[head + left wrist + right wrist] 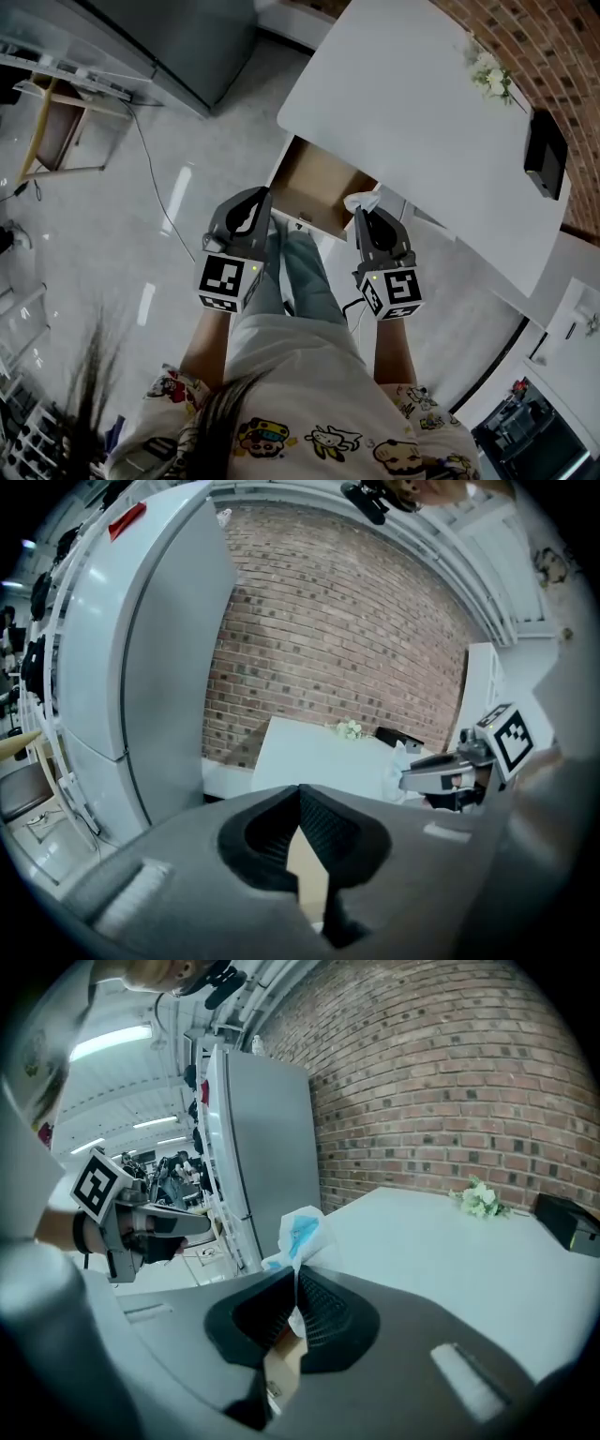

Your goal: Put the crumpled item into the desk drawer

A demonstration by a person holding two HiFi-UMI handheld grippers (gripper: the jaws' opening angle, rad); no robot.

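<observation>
In the head view, the left gripper (261, 199) and the right gripper (364, 217) are held side by side at the front edge of the open drawer (314, 183) of a white desk (412, 103). A crumpled white wad (359, 199) sticks out of the right gripper's tip, over the drawer's right front corner. A small bunch of flowers (489, 75) and a black box (545, 150) sit at the far side of the desk.

In the left gripper view, the left gripper (300, 794) has its jaws pressed together with nothing between them. The brown drawer floor (307, 878) shows below.

In the right gripper view, the right gripper (293, 1279) is clamped on the wad (302, 1232), which is white with blue patches and stands up above the jaws. The desk (441, 1241) lies beyond.
</observation>
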